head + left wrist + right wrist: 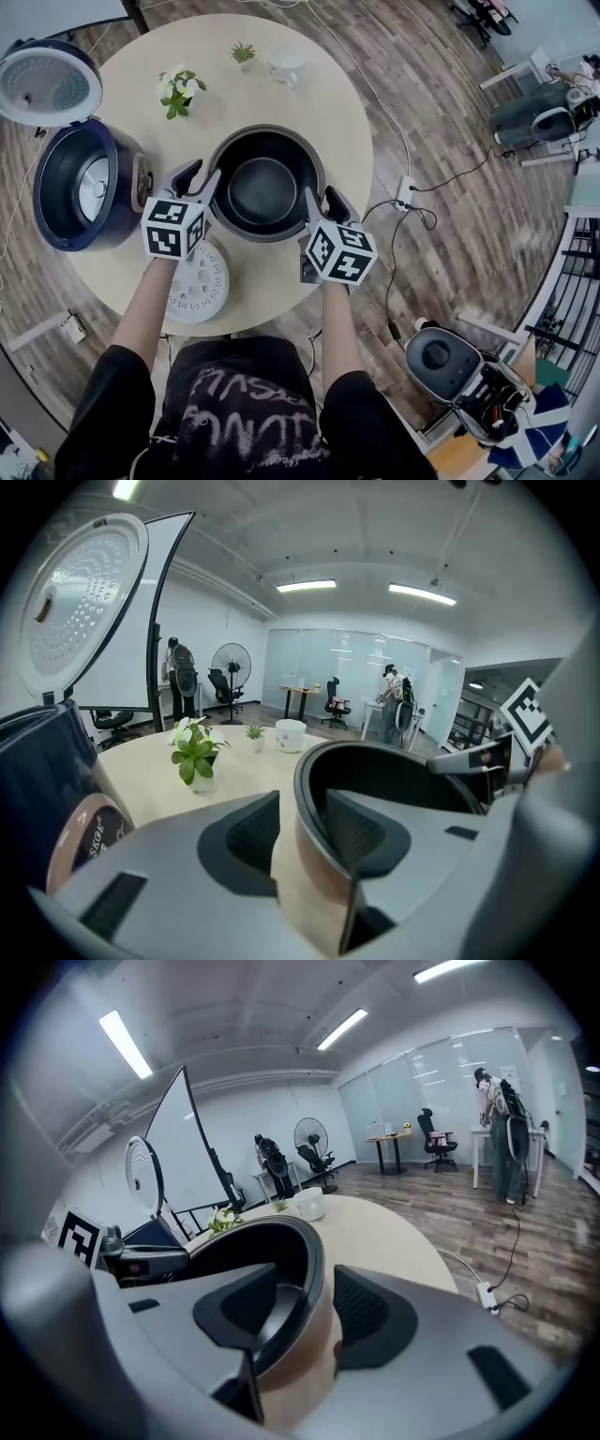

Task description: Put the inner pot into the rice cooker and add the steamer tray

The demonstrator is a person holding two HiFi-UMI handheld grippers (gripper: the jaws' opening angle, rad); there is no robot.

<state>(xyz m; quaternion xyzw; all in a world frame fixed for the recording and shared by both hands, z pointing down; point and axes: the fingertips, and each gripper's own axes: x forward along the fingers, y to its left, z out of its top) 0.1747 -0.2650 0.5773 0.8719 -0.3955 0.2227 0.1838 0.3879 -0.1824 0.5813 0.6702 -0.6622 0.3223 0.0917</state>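
The dark inner pot (265, 187) stands upright in the middle of the round table (347, 112). My left gripper (204, 178) straddles its left rim and my right gripper (323, 202) straddles its right rim. In the left gripper view the pot's rim (302, 780) runs between the jaws of the left gripper (305, 832), one jaw inside and one outside, with a gap showing. In the right gripper view the right gripper (305, 1307) stands the same way over the rim (314, 1269), open. The blue rice cooker (80, 187) sits at the left, lid (47, 82) raised. The white steamer tray (199, 281) lies under my left hand.
A white-flowered plant (178, 92), a small green plant (243, 52) and a white cup (286, 66) stand at the far side of the table. A power strip (405, 192) and cables lie on the floor to the right. Another appliance (436, 356) sits lower right.
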